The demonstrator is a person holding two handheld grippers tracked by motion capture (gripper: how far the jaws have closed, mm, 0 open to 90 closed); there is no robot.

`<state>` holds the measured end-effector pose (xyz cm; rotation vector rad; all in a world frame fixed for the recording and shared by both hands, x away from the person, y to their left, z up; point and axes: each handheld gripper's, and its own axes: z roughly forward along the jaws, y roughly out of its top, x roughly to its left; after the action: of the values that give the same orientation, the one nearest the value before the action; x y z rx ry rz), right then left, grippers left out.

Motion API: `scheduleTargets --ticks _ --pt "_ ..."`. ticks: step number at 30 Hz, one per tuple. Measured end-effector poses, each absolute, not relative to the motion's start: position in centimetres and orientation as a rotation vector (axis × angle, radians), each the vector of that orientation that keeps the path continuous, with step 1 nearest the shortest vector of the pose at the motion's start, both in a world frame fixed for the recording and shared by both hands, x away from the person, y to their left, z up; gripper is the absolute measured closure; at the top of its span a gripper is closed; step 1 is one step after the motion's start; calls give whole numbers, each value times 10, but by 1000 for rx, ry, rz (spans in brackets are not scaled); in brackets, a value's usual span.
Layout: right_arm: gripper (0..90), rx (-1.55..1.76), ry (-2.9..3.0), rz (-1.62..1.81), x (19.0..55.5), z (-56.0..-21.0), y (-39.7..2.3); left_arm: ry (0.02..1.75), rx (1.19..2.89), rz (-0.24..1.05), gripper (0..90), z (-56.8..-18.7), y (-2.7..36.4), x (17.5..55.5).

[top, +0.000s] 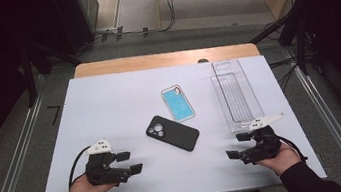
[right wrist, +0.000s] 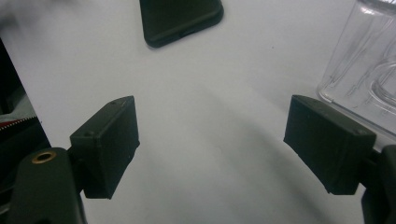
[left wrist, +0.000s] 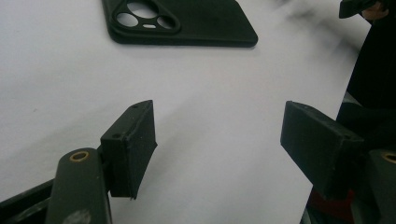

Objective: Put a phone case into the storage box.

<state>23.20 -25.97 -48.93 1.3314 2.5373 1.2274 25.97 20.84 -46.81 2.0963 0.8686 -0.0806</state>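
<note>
We see a matt white table sheet (top: 110, 114) over a wood edge (top: 163, 59). Black phone case (top: 172, 133): matt, smooth, rubbery look. Second case (top: 178, 103): clear glossy rim, blue inside. Tray (top: 236, 94): clear, glossy ribbed plastic. Gripper pads (left wrist: 133, 144): matt black, with brass-coloured metal bushings (left wrist: 79, 156).

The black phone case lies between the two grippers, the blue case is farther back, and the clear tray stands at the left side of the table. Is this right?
Not quite: the clear tray stands at the right side of the table, as the high view shows. The rest holds: the black phone case lies between the left gripper and right gripper, and the blue case is farther back.
</note>
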Motion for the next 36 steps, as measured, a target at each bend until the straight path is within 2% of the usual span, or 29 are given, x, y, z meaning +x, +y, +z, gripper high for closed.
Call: scheduleTargets --ticks 6,8,36 --pt "162 1301 2545 1221 231 -489 -258 886 2088 -115 270 -467 210 260" --pt "189 1301 2558 1224 231 -489 -258 885 2086 -107 271 -467 211 259" --pt "189 1321 2555 1240 236 -488 -259 888 2081 -97 268 -465 216 261"
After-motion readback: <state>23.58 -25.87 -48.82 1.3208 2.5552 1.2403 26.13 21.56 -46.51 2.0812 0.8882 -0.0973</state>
